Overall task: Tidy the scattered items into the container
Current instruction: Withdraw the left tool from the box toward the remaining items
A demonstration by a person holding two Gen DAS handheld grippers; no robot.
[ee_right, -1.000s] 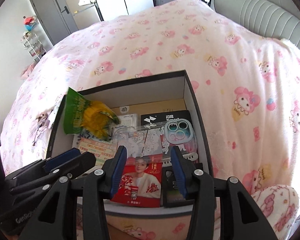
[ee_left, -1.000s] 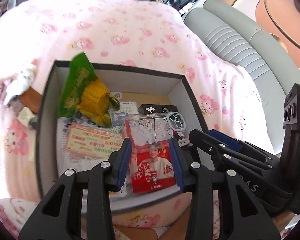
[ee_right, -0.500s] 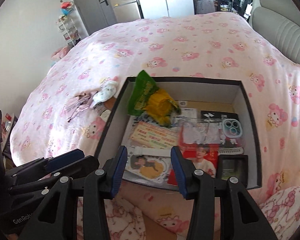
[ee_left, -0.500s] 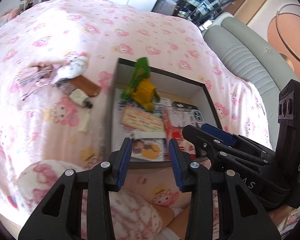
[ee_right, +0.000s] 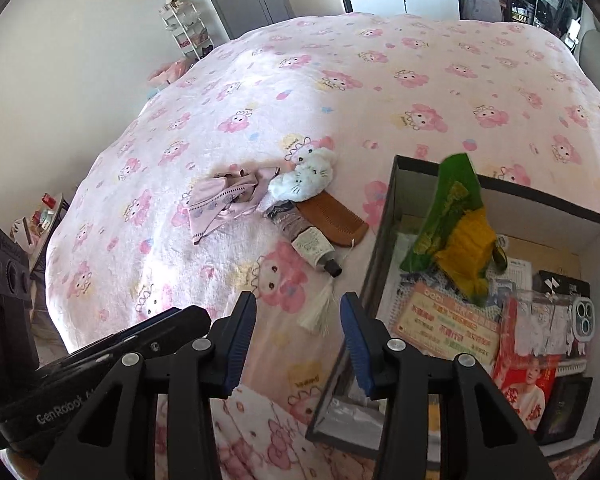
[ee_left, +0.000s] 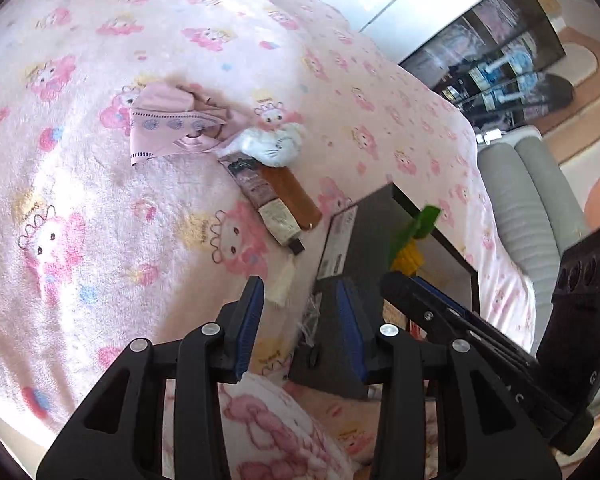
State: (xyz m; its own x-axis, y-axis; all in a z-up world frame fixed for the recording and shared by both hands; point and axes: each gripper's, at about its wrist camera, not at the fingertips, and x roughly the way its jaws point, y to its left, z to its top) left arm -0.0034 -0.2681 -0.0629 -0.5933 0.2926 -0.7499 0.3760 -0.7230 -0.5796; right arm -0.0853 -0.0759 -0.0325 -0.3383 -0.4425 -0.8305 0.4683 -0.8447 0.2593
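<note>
Bedspread (ee_right: pixel 380 92), pink with cartoon print, covers the bed and carries everything. Container (ee_right: pixel 384 216): black box with white inner walls, holding a green-and-yellow snack bag (ee_right: pixel 456 232), printed cards, a red photo card (ee_right: pixel 528 384) and a phone case (ee_right: pixel 584 316). Scattered items, on the bedspread just beside the box's left wall: pink cloth (ee_right: pixel 224 200), white plush cat (ee_right: pixel 304 180) touching it, brown comb (ee_right: pixel 332 216) under a hand-cream tube (ee_right: pixel 304 236), cream tassel (ee_right: pixel 320 312) nearest the tongs. Left tongs (ee_left: pixel 300 320): spread, holding nothing, above the box's near corner. Right tongs (ee_right: pixel 296 336): spread, holding nothing, framing the tassel.
</note>
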